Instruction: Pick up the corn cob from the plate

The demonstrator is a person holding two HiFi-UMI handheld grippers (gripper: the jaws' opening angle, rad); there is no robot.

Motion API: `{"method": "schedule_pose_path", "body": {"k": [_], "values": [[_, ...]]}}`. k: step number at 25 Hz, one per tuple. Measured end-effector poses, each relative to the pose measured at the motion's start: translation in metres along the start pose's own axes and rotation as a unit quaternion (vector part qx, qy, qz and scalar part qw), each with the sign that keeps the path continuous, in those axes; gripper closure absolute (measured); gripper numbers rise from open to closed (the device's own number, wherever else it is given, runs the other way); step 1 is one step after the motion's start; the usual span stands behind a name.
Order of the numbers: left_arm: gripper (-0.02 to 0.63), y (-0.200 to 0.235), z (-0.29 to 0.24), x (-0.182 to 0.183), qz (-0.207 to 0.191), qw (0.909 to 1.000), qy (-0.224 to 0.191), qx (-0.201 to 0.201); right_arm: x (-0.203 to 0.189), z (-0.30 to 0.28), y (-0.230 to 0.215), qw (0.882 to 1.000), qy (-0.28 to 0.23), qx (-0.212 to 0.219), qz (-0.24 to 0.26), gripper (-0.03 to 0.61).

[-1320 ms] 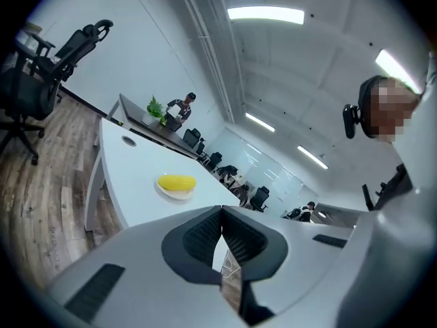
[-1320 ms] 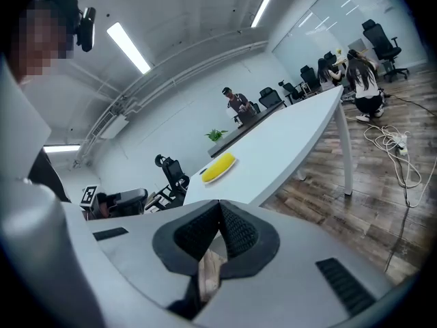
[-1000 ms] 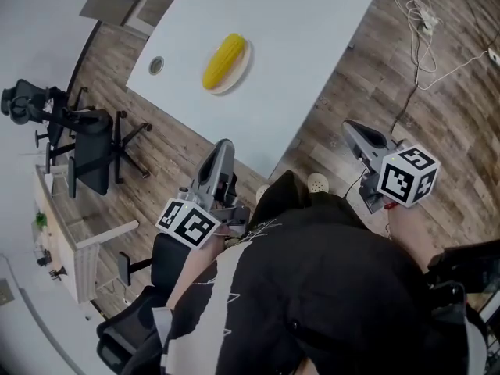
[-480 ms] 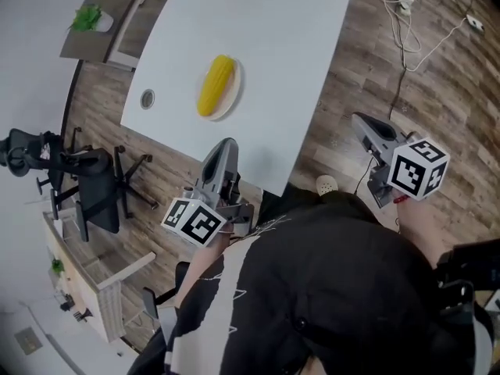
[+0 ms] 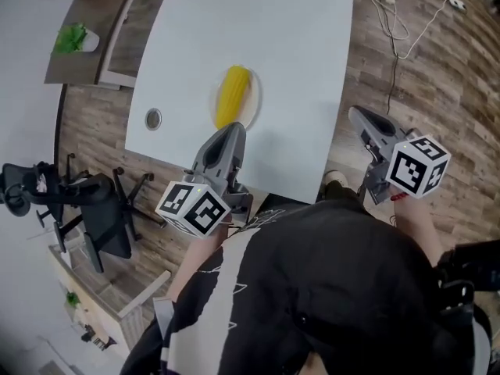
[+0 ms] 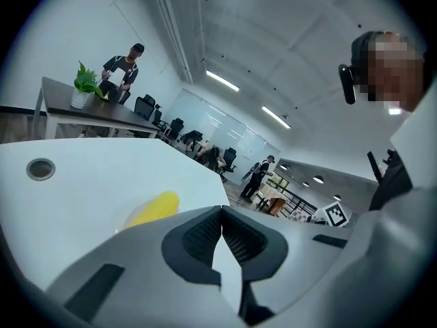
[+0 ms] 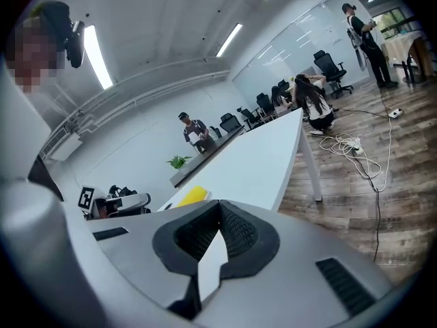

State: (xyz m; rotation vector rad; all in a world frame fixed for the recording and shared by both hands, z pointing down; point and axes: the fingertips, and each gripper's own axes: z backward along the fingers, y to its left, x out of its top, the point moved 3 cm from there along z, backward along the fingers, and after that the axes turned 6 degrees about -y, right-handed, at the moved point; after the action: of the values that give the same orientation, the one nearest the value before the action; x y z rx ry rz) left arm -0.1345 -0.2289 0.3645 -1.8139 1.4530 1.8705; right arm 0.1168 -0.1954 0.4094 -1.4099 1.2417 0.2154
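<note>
- Yellow and ridged, the single long corn cob (image 5: 233,94) is lying lengthwise on one small round white plate (image 5: 254,104), just above the middle of the head view.
- The plate is resting near the closer edge of the large white table (image 5: 266,30), probably so that the cob is sitting within easy reach of the person.
- The left gripper (image 5: 233,130), a grey two-jaw tool carrying a marker cube, is hovering just below the cob in the frame. Its nose is aiming at the cob's near end, and nothing is touching the corn yet.
- Its jaws are pressing together with nothing between them. In the left gripper view the cob (image 6: 153,208) is peeking over the left jaw, so the jaws are likely going to need spreading before any grasp.
- The right gripper (image 5: 356,116) is waiting at the right of the frame, beyond the table's edge and over the wood-plank floor (image 5: 437,92). Its jaws are likewise closed and empty, and it seems to be standing by because the other tool is lying nearer the cob.
- Counting up, the scene is showing one cob, one plate, two grippers and one round metal cable port (image 5: 153,119) set in the tabletop left of the plate.
</note>
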Motion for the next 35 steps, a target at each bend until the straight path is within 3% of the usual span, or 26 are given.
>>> {"method": "schedule_pose_path", "body": {"k": [10, 15, 17, 19, 22, 31, 35], "values": [[0.601, 0.058, -0.014, 0.016, -0.092, 0.9912, 0.073, -0.061, -0.019, -0.045, 0.048, 0.998, -0.04, -0.03, -0.043, 0.563], [0.461, 0.071, -0.026, 0.005, -0.117, 0.981, 0.125, -0.091, -0.032, -0.05, 0.06, 0.995, -0.066, -0.048, -0.061, 0.563], [0.377, 0.075, -0.03, -0.003, -0.135, 0.9758, 0.146, -0.091, -0.038, -0.048, 0.061, 0.993, -0.079, -0.061, -0.07, 0.563], [0.344, 0.081, -0.034, -0.011, -0.161, 0.9708, 0.158, -0.082, -0.043, -0.045, 0.062, 0.99, -0.088, -0.073, -0.077, 0.563], [0.339, 0.092, -0.04, -0.021, -0.191, 0.965, 0.164, -0.074, -0.052, -0.041, 0.065, 0.989, -0.088, -0.085, -0.078, 0.563], [0.333, 0.096, -0.052, -0.034, -0.243, 0.9443, 0.198, -0.1, -0.055, -0.048, 0.075, 0.991, -0.069, -0.092, -0.065, 0.563], [0.304, 0.099, -0.054, -0.045, -0.278, 0.9268, 0.227, -0.11, -0.047, -0.061, 0.086, 0.993, -0.068, -0.083, -0.042, 0.563]]}}
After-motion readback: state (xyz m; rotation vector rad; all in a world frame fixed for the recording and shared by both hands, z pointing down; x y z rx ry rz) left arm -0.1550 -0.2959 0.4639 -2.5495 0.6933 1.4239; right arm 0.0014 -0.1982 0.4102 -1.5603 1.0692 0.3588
